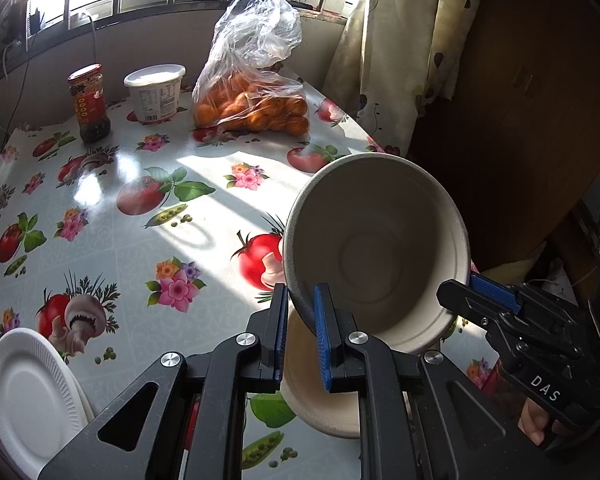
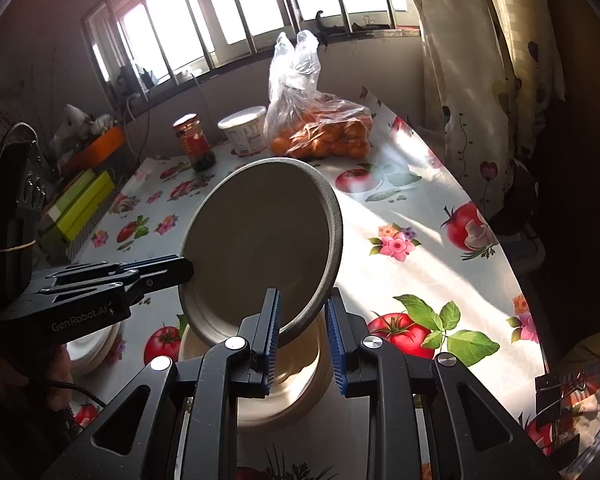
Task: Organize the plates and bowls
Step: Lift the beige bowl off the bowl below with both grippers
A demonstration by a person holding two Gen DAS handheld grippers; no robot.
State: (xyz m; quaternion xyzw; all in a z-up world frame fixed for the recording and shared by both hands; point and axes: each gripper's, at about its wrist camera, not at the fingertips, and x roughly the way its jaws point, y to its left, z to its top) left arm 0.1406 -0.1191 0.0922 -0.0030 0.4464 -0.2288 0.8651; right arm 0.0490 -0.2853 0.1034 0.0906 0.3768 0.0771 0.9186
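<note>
A beige paper bowl (image 1: 380, 252) is held tilted above the table, over a second beige bowl (image 1: 320, 400) that stands on the cloth. My left gripper (image 1: 302, 336) is shut on the tilted bowl's rim, one pad inside and one outside. In the right wrist view the tilted bowl (image 2: 260, 248) shows its inside, with the lower bowl (image 2: 284, 380) beneath it. My right gripper (image 2: 302, 344) straddles the bowl's lower rim with a gap on each side, so it is open. White plates (image 1: 28, 396) lie stacked at the left edge of the table.
The table (image 1: 112, 248) has a glossy fruit-and-flower cloth. At the back stand a sauce jar (image 1: 89, 104), a white tub (image 1: 156, 92) and a plastic bag of oranges (image 1: 252, 92). A curtain (image 1: 396, 52) hangs at the right. Green boxes (image 2: 76, 208) lie left.
</note>
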